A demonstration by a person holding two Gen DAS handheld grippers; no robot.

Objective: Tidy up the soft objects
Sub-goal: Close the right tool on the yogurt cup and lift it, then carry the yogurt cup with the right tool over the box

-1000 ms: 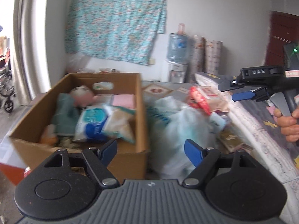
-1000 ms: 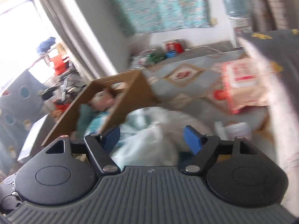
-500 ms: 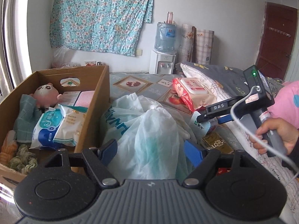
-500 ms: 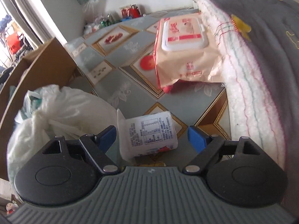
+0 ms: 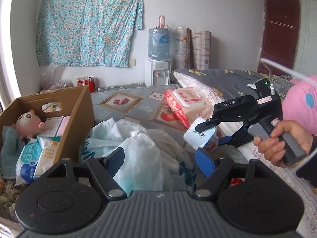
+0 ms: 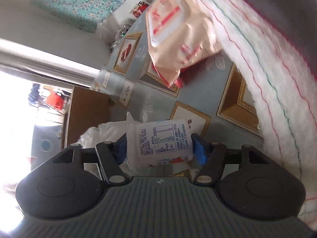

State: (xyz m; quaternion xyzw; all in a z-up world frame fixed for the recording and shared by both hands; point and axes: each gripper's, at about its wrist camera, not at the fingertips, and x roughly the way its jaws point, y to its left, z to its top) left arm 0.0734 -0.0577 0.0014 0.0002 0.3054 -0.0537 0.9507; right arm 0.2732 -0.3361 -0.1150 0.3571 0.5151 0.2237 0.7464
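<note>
My right gripper is rolled onto its side, its jaws closing on a small white tissue pack whose sides touch both blue pads. In the left wrist view that pack hangs off the mat in the right gripper, held by a hand. My left gripper stands open just above a crumpled white plastic bag, with nothing pinched. To the left sits an open cardboard box holding a panda plush and tissue packs.
A beige and red wet-wipes pack leans against a folded grey and white quilt on the right. The patterned floor mat stretches behind the bag. A water dispenser and rolled mats stand at the far wall.
The right gripper dropped to the small tissue pack, rolled sideways, closed around it and raised it off the mat. The left gripper slid right from the box to over the plastic bag.
</note>
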